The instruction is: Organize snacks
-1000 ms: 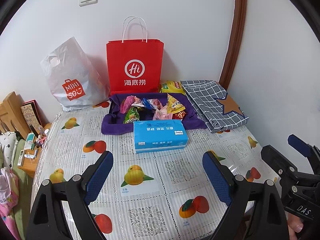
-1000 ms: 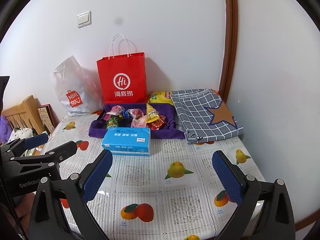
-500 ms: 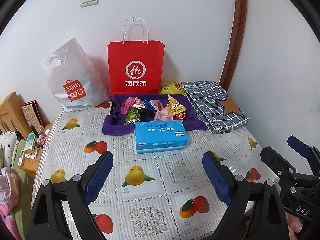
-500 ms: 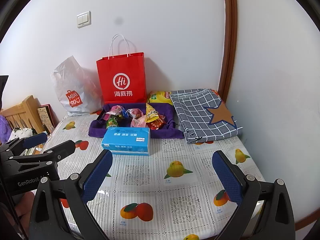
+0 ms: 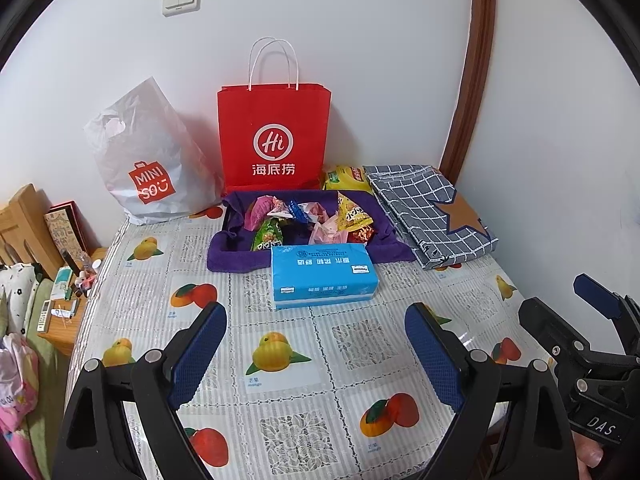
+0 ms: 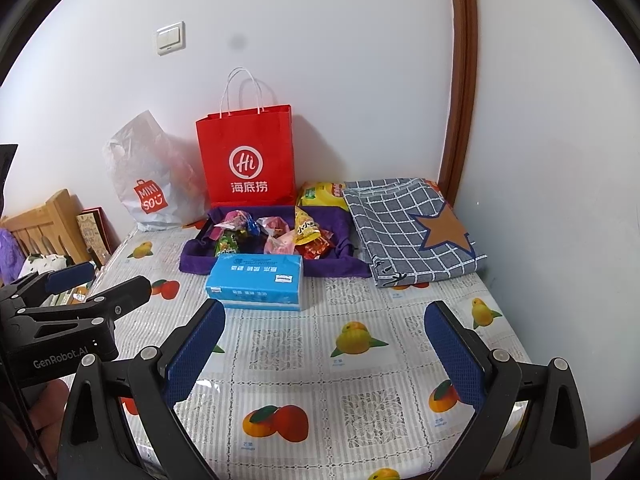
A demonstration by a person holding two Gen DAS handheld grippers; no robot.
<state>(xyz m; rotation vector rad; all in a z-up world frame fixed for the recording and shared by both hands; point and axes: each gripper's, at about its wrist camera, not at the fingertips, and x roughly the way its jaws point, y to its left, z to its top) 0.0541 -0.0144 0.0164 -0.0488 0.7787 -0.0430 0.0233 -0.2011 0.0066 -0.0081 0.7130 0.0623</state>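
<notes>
Your left tool and right tool both hang over the fruit-print table with their blue pads spread wide and nothing between them. The snacks sit well ahead of you in a purple tray at the table's far side — mixed wrappers, one yellow packet with red characters too small to read. Touching the tray's near edge lies a blue tissue pack, its Chinese print upside down to you. Behind stand a red paper bag marked "Hi 海底捞" and a grey plastic bag reading "MINISO" — beside them a folded checked cloth with a brown star.
</notes>
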